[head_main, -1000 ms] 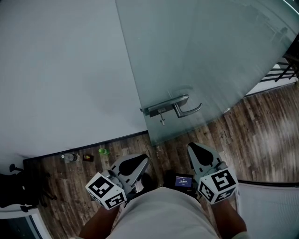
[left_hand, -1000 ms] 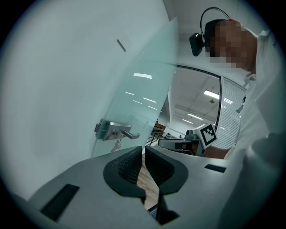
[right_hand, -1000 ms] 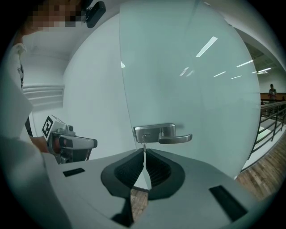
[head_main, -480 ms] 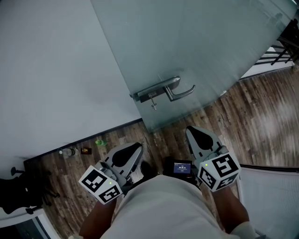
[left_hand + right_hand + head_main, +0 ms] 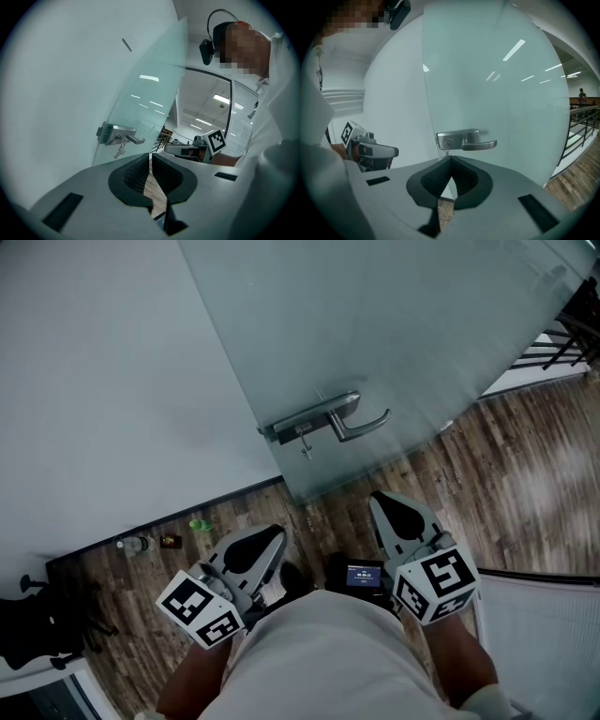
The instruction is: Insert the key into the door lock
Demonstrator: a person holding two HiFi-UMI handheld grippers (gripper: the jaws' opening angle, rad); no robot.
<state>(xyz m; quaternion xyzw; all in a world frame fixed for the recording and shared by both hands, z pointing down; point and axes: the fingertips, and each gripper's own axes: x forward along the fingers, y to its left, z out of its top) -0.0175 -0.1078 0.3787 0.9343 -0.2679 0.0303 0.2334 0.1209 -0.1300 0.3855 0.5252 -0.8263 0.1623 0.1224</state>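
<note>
- Head view: the frosted glass door (image 5: pixel 403 343) fills the 12 to 2 o'clock part of the picture, with its metal lock (image 5: pixel 302 422) and lever handle (image 5: pixel 367 424) near the centre. A key (image 5: pixel 306 448) hangs from the underside of the lock at the door's edge, so it looks to sit in the keyhole already. The left claw (image 5: pixel 267 540) at 7 o'clock and the right claw (image 5: pixel 389 507) at 5 o'clock are held low by the person's waist, over the wooden floor (image 5: pixel 525 474), well apart from the door
- Left gripper view: the left claw's jaws are closed, with only a thin slit and floor showing between them and nothing gripped. The lock and its dangling key lie at 10 o'clock, far beyond the tips
- Right gripper view: the right claw's jaws meet at the tips and carry nothing. The lock sits just above them at 12 o'clock, with the key showing below its cylinder
- Judgement: the key lies as the task wants. The scene fits a finished insertion with the claws at rest, or a key waiting to be pulled and put back; neither claw is engaged, so no next move is settled
</note>
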